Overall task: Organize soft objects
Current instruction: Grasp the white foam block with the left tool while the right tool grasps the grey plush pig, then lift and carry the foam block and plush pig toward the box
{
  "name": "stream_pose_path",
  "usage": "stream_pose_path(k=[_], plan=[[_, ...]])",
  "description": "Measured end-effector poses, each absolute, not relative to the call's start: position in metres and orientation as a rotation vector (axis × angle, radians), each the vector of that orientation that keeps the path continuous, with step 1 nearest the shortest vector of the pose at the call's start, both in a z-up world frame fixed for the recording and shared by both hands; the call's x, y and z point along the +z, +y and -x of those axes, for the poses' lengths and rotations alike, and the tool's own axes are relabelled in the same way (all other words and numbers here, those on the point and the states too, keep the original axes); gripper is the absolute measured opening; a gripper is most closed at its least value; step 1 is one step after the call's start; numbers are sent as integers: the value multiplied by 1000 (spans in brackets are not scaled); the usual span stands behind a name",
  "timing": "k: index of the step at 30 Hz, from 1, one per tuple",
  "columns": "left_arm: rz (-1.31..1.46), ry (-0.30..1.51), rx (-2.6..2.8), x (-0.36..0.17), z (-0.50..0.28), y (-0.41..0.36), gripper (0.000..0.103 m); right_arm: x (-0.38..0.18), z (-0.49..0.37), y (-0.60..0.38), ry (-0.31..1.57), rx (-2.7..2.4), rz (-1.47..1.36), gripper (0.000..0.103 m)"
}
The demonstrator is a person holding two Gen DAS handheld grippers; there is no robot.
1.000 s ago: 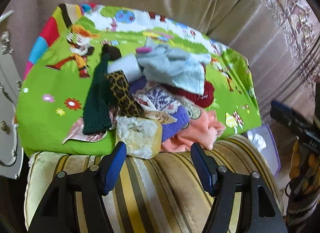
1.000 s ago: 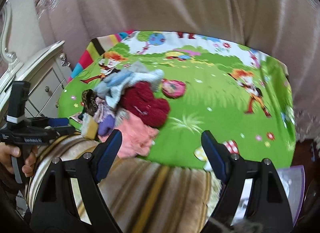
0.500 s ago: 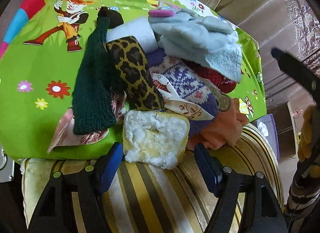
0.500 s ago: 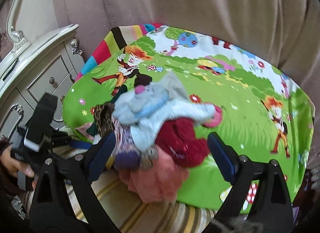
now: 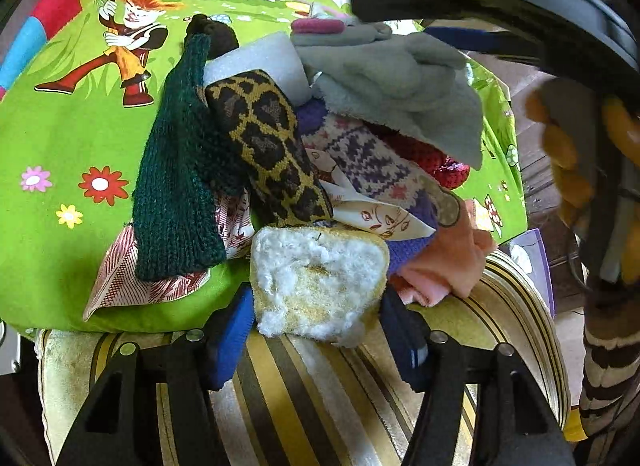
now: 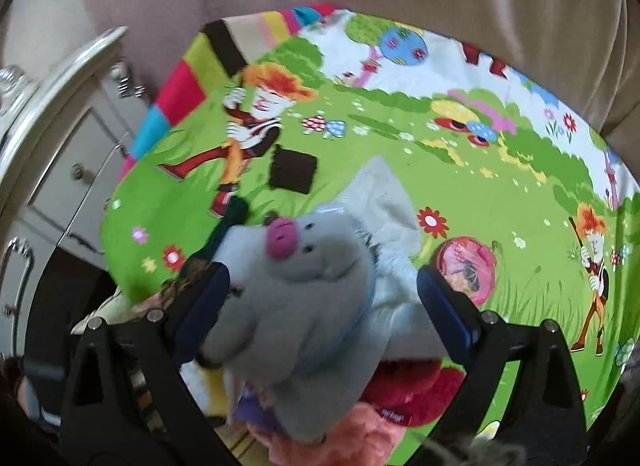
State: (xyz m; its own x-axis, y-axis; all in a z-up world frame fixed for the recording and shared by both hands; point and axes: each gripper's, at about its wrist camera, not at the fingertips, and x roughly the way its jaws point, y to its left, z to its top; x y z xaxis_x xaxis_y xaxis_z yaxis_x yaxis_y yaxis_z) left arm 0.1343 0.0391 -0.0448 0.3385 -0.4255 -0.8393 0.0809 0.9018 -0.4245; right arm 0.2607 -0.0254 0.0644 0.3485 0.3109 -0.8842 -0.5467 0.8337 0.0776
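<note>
Stock, unsorted: one heap of soft items on the green cartoon-print mat [image 5: 60, 137], nothing yet set apart.
- Your left claw [image 5: 316, 324]: closing around the yellow-and-white foam sponge block [image 5: 318, 282] at the heap's near edge.
- Your right claw [image 6: 322, 306]: wide open, straddling the grey plush toy with pink snout [image 6: 296, 294] atop the heap, not gripping.

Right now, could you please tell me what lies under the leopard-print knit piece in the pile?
The leopard-print knit piece rests on a white foam block, a dark green knit and printed cloth. Whatever lies deeper is covered.
</note>
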Motion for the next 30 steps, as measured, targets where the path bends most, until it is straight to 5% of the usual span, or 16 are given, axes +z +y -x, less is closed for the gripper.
stream_pose_path(k=[3,4,7,10,22,27,29,30], plan=[[329,1160,-338,-41,-128,37,60,50,-274,-25,1123,546,252,96],[327,1150,-336,-38,-125,36,60,47,-275,-25,1123,544,261,90],[324,1111,-327,-30,-118,35,60,43,-274,-25,1133,595,242,52],[322,1079,-313,-24,-109,35,60,45,-264,-22,1084,622,287,41],[370,986,-251,-7,-73,42,59,93,-235,-64,900,662,165,22],[385,972,-239,0,-65,40,59,93,-234,-67,946,637,183,29],[391,963,-238,2,-66,39,59,95,-231,-66,935,625,206,70],[393,962,-238,3,-66,40,59,97,-226,-63,911,626,232,74]])
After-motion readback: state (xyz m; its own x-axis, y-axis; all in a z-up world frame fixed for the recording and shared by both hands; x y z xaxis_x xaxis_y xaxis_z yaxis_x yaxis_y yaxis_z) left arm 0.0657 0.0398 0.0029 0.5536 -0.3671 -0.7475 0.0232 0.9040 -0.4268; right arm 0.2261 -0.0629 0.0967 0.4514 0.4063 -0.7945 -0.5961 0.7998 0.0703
